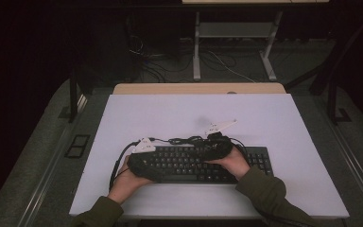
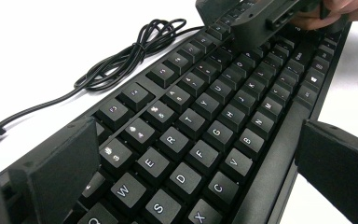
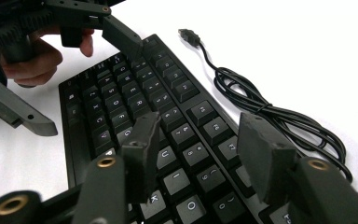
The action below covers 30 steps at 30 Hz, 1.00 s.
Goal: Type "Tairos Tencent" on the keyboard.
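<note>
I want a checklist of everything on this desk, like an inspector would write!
Surface: white table, mostly bare.
Job's things: black keyboard lying flat near the front edge.
Clutter: nothing seen.
Grippers: left gripper open, jaws astride the keyboard's left end; right gripper open over the number keys.
Cables: keyboard's cable coiled loosely behind it, plug unplugged on the table.
Surroundings: dark room, another desk's legs and floor wires behind.

White table (image 1: 170,113) with a black keyboard (image 1: 189,165).
The keyboard's bundled black cable (image 3: 279,116) lies on the table just beyond the keyboard's far edge.
</note>
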Available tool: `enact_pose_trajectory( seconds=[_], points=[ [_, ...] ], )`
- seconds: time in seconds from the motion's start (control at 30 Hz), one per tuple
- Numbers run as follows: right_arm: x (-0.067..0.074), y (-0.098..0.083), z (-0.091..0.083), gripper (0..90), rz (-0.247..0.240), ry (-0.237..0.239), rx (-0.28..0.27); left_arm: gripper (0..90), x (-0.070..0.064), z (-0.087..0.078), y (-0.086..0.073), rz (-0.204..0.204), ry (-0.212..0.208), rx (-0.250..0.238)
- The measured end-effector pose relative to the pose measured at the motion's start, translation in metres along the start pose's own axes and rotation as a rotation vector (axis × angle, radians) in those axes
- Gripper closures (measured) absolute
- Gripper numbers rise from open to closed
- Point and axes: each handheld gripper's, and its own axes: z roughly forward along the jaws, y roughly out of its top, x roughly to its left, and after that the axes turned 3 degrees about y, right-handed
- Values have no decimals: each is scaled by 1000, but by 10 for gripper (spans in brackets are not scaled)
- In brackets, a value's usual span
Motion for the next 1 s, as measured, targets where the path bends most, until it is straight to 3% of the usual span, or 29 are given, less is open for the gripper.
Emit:
enact_pose_trajectory(
  seconds=[0.2, 0.53, 1.0],
  points=[
    [1, -1, 3, 627, -3, 13, 23, 0, -1, 0, 0, 17, 0, 4],
    [3, -2, 5, 891, -32, 39, 63, 0, -2, 1, -1, 12, -7, 14],
    [4, -5, 11, 894, -51, 43, 126, 0, -1, 0, -2, 18, -6, 17]
  ],
)
